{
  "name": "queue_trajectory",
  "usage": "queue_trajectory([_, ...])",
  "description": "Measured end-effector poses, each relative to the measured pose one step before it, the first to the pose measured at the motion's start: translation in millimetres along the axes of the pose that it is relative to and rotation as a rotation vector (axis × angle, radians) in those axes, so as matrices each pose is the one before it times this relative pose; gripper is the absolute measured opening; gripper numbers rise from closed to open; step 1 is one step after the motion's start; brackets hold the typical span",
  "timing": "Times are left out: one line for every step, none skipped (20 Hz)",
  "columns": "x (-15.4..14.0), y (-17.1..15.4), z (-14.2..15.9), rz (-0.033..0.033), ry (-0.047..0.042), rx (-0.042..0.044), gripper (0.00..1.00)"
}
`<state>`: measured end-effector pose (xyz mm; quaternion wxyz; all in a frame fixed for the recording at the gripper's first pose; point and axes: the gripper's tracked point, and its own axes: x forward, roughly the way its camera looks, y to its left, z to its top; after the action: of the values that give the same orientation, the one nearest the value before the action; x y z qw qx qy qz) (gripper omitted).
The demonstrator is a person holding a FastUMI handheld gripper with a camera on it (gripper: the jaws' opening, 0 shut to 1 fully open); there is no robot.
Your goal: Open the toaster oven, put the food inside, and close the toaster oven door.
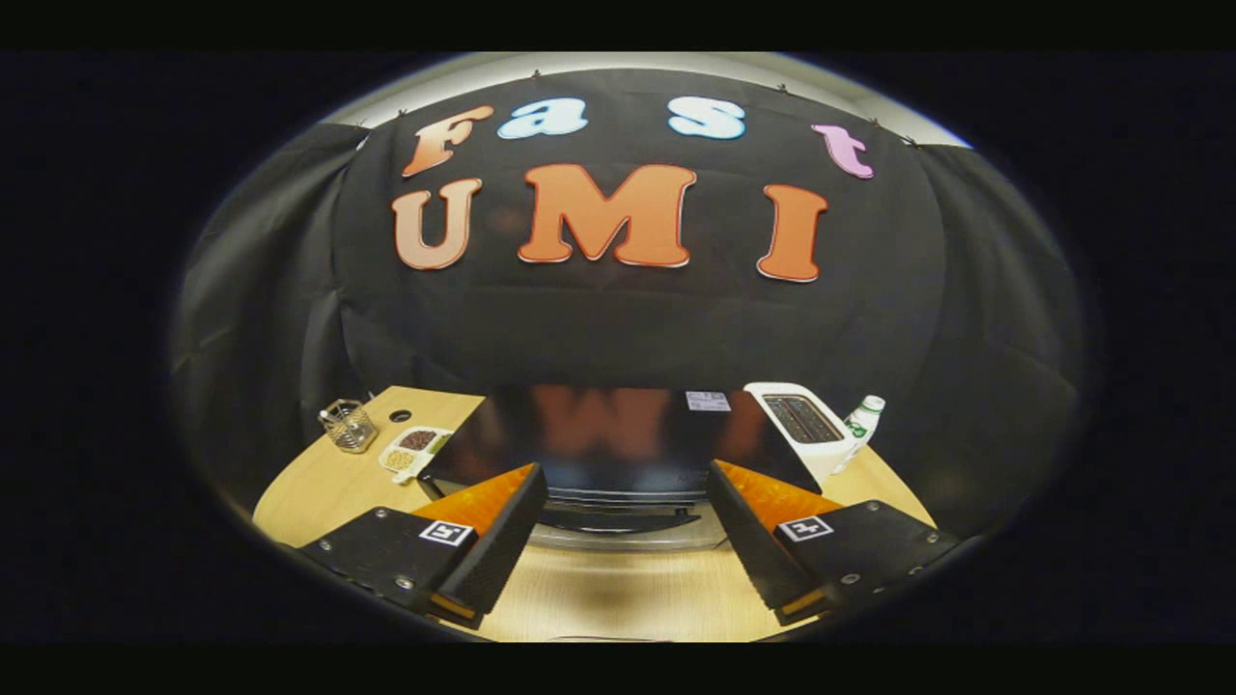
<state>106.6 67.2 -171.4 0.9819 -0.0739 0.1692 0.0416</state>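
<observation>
A black glossy toaster oven (618, 434) stands on the wooden table (319, 492), and I look down on its top from above and in front. Its front edge and a silver handle bar (628, 541) lie between my fingers. The door looks shut, though little of the front face shows from here. My gripper (626, 475) is open and hovers above the oven's front with nothing between its fingers. A white divided dish of food (413, 450) with brown and pale portions sits on the table just left of the oven, beyond the left finger (492, 541).
A wire basket (348, 425) stands at the table's far left, by a round cable hole (400, 416). Right of the oven are a white slot toaster (806, 430) and a white bottle with a green label (861, 422). Bare tabletop lies below the fingers.
</observation>
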Motion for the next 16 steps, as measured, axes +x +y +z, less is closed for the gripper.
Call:
queue_trajectory([6.37,0.61,-3.47,-0.00247,0.01179,-0.00294,0.99])
queue_trajectory([5.96,0.18,-3.25,-0.00208,0.01711,-0.00205,0.99])
queue_trajectory([5.52,0.67,-4.80,0.00078,0.01741,-0.00291,0.99])
queue_trajectory([5.10,0.87,-3.13,0.00137,0.01456,-0.00344,0.99])
queue_trajectory([4.21,1.59,-3.34,0.00133,0.01335,-0.00537,0.99])
queue_trajectory([3.75,1.77,-2.28,0.00156,0.01034,-0.00691,0.99])
queue_trajectory([3.78,1.69,-1.91,0.00222,0.00703,-0.00761,0.99])
queue_trajectory([3.71,2.92,-1.06,0.00141,0.00615,-0.00797,0.99])
queue_trajectory([3.32,1.47,-2.10,0.00168,0.00704,-0.00554,0.99])
queue_trajectory([2.32,2.02,-2.41,0.00314,0.01161,-0.00650,0.99])
queue_trajectory([-0.11,1.88,3.56,0.00480,-0.01572,0.00908,0.99])
queue_trajectory([4.12,1.57,-0.28,0.00199,0.00108,0.00505,1.00])
queue_trajectory([-0.64,0.76,0.65,0.01101,0.00690,0.01185,0.99])
queue_trajectory([0.80,1.82,-1.77,0.00832,0.00781,0.02147,0.99])
queue_trajectory([0.78,0.19,-2.16,0.00543,0.00781,0.02415,0.99])
queue_trajectory([-0.81,-0.42,-1.13,0.00508,0.00051,0.01950,0.99])
